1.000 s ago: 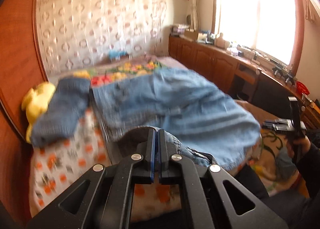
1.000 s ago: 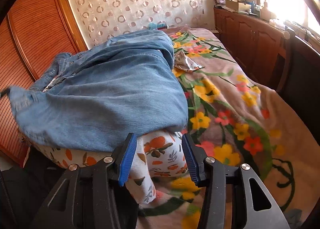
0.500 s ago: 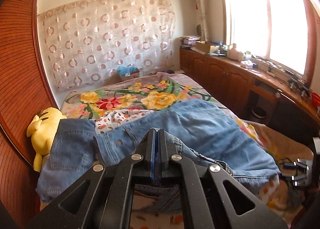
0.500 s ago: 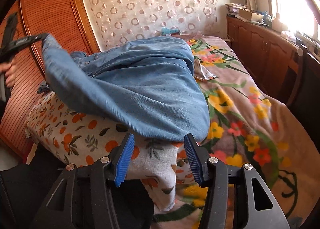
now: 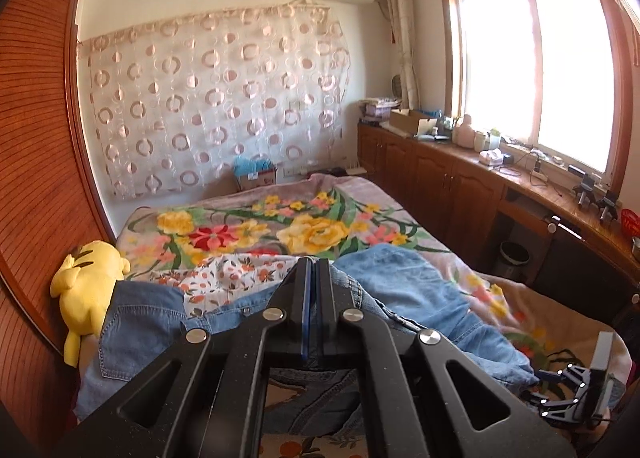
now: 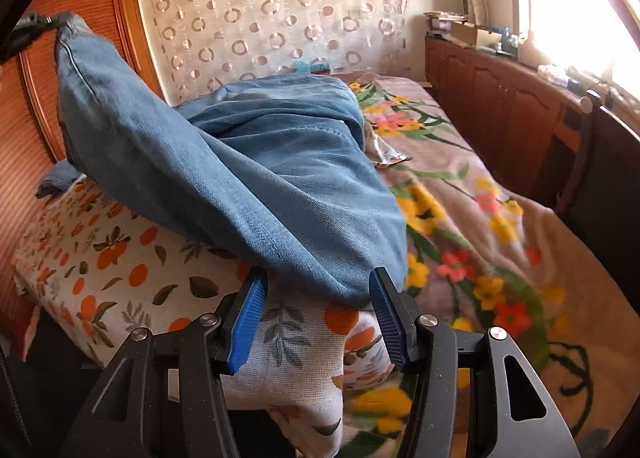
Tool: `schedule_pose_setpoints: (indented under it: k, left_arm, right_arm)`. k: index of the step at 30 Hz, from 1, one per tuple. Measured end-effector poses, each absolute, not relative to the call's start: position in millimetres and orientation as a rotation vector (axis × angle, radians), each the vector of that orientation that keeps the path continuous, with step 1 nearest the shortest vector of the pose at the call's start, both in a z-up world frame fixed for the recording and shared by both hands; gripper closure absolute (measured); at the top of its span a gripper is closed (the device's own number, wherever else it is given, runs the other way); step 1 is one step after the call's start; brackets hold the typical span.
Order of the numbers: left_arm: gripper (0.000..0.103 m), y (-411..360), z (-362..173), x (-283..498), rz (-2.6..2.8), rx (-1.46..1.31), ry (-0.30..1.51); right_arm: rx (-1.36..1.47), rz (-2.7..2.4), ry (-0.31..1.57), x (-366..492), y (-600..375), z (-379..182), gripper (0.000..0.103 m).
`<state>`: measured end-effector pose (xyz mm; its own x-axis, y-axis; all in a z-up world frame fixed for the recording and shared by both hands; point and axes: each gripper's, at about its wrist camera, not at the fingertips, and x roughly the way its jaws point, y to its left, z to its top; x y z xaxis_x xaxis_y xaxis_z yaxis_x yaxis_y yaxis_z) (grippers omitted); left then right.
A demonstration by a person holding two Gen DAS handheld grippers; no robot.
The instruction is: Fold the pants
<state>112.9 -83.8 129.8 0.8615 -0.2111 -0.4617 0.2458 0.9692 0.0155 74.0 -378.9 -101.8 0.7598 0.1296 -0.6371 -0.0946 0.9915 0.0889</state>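
Blue jeans [image 6: 260,178] lie in a heap on the bed. One corner is lifted high at the left, where my left gripper [image 6: 40,23] is shut on it. In the left wrist view the left gripper [image 5: 311,264] shows its jaws pressed together, with denim [image 5: 420,298] hanging and spreading to both sides below it. My right gripper [image 6: 318,286] stands open at the near edge of the jeans. The denim's lower fold lies just between the blue pads [image 6: 246,310], and neither pad presses on it. The right gripper [image 5: 560,382] also appears low at the right in the left wrist view.
The bed has a flowered blanket [image 5: 240,226] and an orange-print sheet [image 6: 100,258]. A yellow plush toy [image 5: 86,286] lies against the wooden wardrobe [image 5: 36,178] on the left. Wooden cabinets [image 5: 440,178] run under the window on the right. A crumpled wrapper [image 6: 386,156] lies beside the jeans.
My left gripper has risen and swung away with the jeans corner, pulling that part up off the bed. The right gripper's jaws have widened a little and edged up to the denim's fold.
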Motion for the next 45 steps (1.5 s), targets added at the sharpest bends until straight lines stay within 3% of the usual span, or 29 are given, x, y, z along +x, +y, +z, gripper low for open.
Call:
schedule_pose_setpoints:
  k: [15, 18, 20, 22, 28, 36, 45]
  left_arm:
    - [0.101, -65, 164, 82, -0.25, 0.015, 0.38]
    - [0.101, -56, 161, 70, -0.252, 0.005, 0.377]
    - [0.101, -50, 159, 63, -0.255, -0.003, 0.377]
    - [0.101, -45, 156, 54, -0.254, -0.008, 0.374]
    - [0.101, -20, 146, 16, -0.243, -0.046, 0.364]
    - [0.101, 9, 93, -44, -0.246, -0.124, 0.433]
    - [0.101, 28, 67, 3, -0.219, -0.137, 0.495]
  right_arm:
    - [0.171, 0.033, 0.666, 113, -413, -115, 0.049]
    - [0.226, 0.057, 0.651, 115, -425, -117, 0.072]
    - [0.207, 0.037, 0.643, 114, -428, -114, 0.097]
    - [0.196, 0.038, 0.627, 111, -429, -109, 0.1]
    - [0.13, 0.032, 0.52, 80, -446, -52, 0.101]
    - [-0.002, 0.042, 0.465, 53, -448, -4, 0.101]
    - [-0.149, 0.051, 0.409, 101, -404, 15, 0.101]
